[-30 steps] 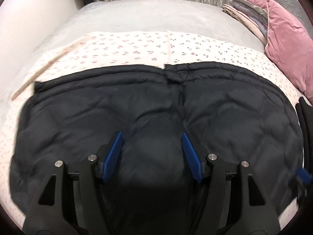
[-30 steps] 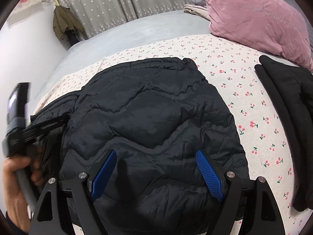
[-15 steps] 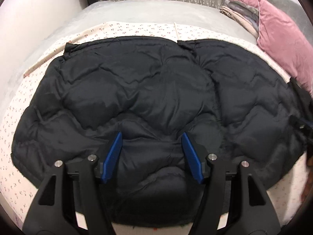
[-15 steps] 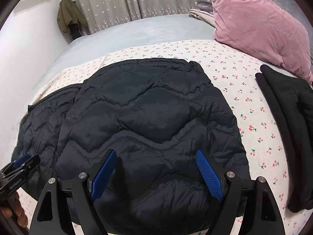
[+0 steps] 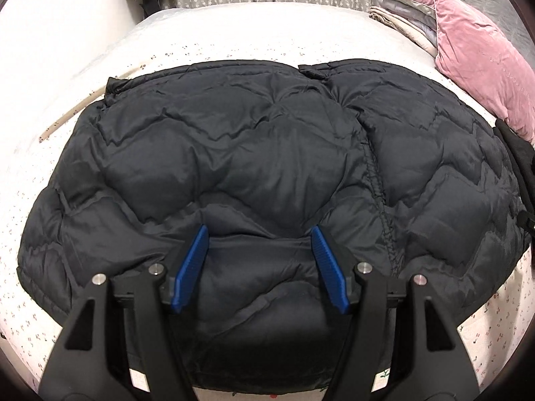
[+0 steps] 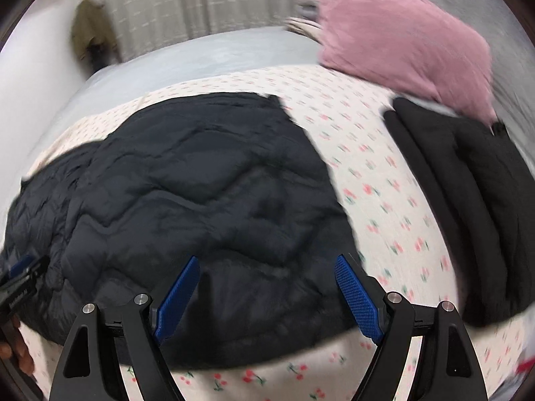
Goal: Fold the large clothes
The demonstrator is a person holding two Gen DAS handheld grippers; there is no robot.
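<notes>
Across the cherry-print sheet in front of you, the black quilted jacket lay spread flat and took up most of the middle of the bed. Your left gripper hung over the jacket's near portion with its jaws apart; puffed fabric sat between the blue pads, but the pads did not press on it. Your right gripper stood with its jaws wide over the jacket's near right part, and nothing was pinched there either, though that view was blurred. You could see the jacket's right edge running diagonally, with a strip of bare sheet between it and the folded black garment by the pink pillow. Along the far hem more sheet lay bare, then plain grey bedding up to the curtain. On your left a narrow band of sheet separated the jacket from the wall side. Your left hand showed at that view's lower left edge.
</notes>
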